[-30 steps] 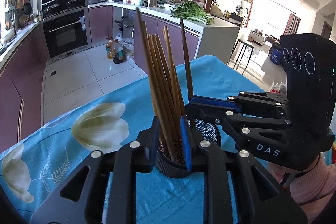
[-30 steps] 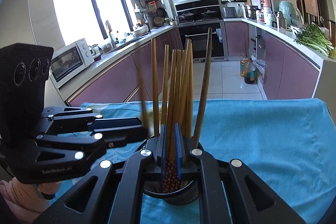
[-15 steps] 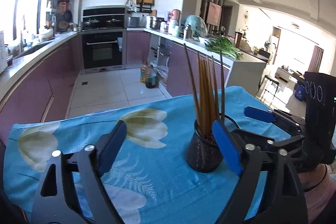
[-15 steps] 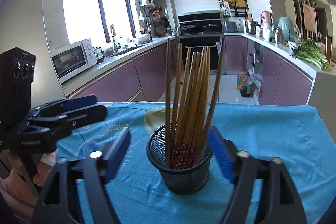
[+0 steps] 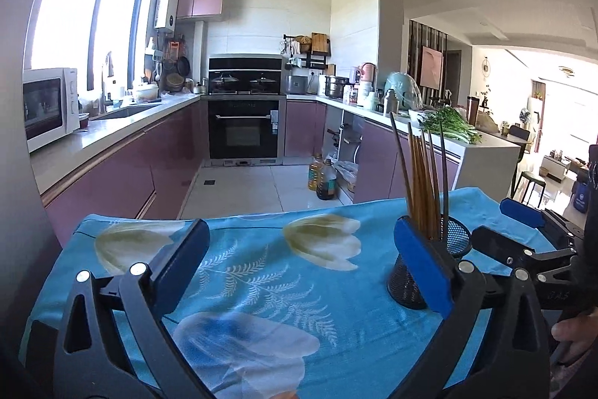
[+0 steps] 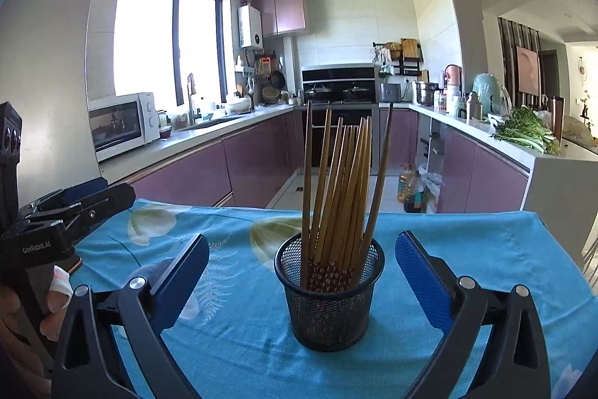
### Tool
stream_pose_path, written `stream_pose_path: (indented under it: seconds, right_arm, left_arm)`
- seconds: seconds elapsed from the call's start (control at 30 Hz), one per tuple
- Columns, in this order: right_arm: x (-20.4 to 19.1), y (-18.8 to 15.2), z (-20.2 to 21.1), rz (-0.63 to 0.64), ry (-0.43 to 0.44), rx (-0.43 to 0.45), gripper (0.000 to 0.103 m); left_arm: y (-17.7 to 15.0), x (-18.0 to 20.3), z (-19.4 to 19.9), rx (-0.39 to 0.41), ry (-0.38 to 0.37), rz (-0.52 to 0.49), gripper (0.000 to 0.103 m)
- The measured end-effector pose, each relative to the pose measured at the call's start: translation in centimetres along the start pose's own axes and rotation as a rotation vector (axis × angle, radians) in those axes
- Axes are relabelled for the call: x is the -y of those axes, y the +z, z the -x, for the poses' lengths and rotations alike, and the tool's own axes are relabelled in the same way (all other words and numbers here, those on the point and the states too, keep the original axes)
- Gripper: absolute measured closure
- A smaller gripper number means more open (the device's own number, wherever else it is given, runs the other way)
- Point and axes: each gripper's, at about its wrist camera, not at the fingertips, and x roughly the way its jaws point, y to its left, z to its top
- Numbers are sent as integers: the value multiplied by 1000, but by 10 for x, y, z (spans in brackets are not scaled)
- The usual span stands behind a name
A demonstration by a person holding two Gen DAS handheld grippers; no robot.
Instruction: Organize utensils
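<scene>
Right wrist view shows a black mesh cup [image 6: 330, 298] standing upright on the blue flowered tablecloth [image 6: 467, 242], with a bundle of wooden chopsticks [image 6: 340, 197] inside it, their patterned ends down and their tips fanned out above the rim. The right gripper [image 6: 302, 281] is spread wide, one blue pad on either side of the cup and clear of it, grasping nothing. The left gripper [image 6: 71, 208] appears at the left edge of that view, held by a hand; its own camera shows it [image 5: 312, 268] released as well, fingers parted over bare cloth, with the cup [image 5: 429, 260] just behind its right finger and no contact that can be made out.

No loose chopsticks or other utensils lie on the cloth in either view. Judging from that, the gathering looks finished: everything visible stands in the cup, and both grippers are empty. Little seems left beyond drawing the grippers away, unless further utensils wait out of sight.
</scene>
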Motion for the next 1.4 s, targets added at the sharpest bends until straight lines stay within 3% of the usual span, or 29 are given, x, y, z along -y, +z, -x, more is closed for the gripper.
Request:
stream_pose_path:
  seconds: [0.37,1.03,1.4]
  right_arm:
    - [-9,-2,12,13,-51,77,6]
    - [-10,-4,11,9,-85,96,6]
    - [-10,-3,10,6,-83,97,6]
  left_arm:
    - [-4,-2,24,77,112,-2,6]
    - [-3,-1,40,120,203,26,6]
    - [-2,-1,41,119,202,23,6]
